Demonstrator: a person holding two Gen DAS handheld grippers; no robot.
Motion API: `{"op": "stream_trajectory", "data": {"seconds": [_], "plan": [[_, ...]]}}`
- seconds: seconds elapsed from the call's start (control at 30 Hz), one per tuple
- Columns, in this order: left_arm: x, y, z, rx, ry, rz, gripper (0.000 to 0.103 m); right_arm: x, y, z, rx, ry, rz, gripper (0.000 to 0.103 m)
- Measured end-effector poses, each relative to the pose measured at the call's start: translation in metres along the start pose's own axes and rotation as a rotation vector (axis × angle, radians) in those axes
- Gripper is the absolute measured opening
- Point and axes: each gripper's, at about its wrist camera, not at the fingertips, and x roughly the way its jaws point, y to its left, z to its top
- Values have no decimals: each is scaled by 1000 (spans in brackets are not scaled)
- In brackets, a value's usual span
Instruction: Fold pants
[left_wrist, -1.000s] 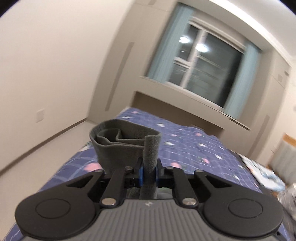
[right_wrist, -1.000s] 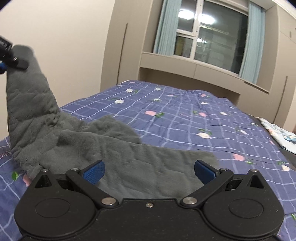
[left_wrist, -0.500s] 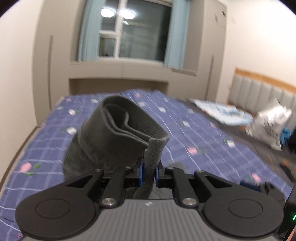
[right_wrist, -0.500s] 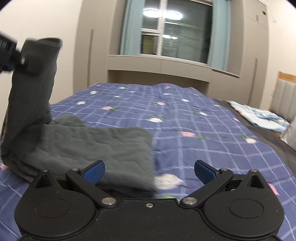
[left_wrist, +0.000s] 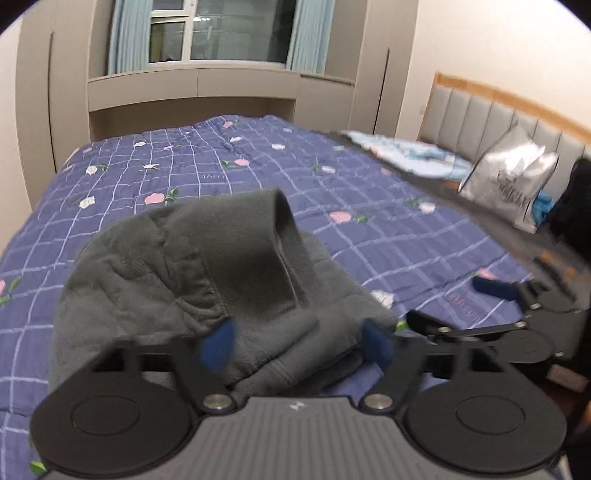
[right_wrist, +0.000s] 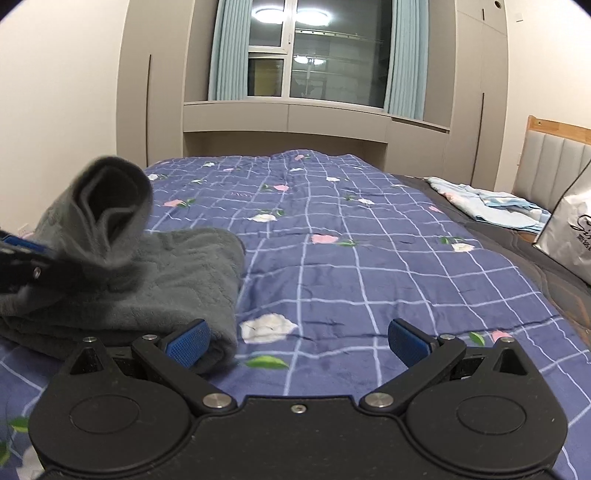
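Pants (left_wrist: 192, 280), grey and fleecy, heaped on the near left part of the bed (left_wrist: 388, 236), over the blue checked quilt with its pink and white flowers. Lower layers lying flat in a folded stack; one end standing up above them as a rolled, curling flap, its open tube mouth seen from the right wrist view (right_wrist: 110, 199). Right edge of the stack (right_wrist: 207, 280) ending just short of a white flower on the quilt.

Left hand-held gripper (left_wrist: 297, 345) low over the near edge of the pants, jaws opening, blue pads blurred and well apart. Grey cloth lying between and beyond the pads, not pinched by them. Same gripper showing at the far left edge of the right wrist view (right_wrist: 22, 254), against the raised flap.

Right hand-held gripper (right_wrist: 297, 339) spread wide, nothing held. Its left pad just beside the near right corner of the stack, touching or not cannot be told; its right pad over bare quilt. Seen also at the right in the left wrist view (left_wrist: 495, 291), beside the pants.

Farther off: a window (right_wrist: 317, 48) with pale blue curtains over built-in cabinets, light blue folded bedding (right_wrist: 487, 206) at the far right of the bed, a silvery bag (left_wrist: 513, 181) against the padded headboard (left_wrist: 480, 110).
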Motion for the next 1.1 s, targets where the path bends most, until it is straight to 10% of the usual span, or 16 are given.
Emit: {"op": "stream_trajectory", "data": {"seconds": [0.23, 0.47, 0.7, 0.93, 1.1], "plan": [[-38, 49, 0, -156, -58, 59, 103, 9, 3, 33, 82, -39, 116, 103], [-56, 128, -6, -338, -22, 274, 103, 40, 30, 67, 192, 20, 440, 103], [-42, 189, -27, -501, 41, 322, 103, 79, 69, 74, 192, 145, 497, 102], [-30, 189, -37, -540, 85, 299, 102, 69, 78, 73, 194, 140, 491, 37], [-27, 173, -27, -492, 85, 242, 102, 48, 71, 81, 173, 88, 503, 14]]}}
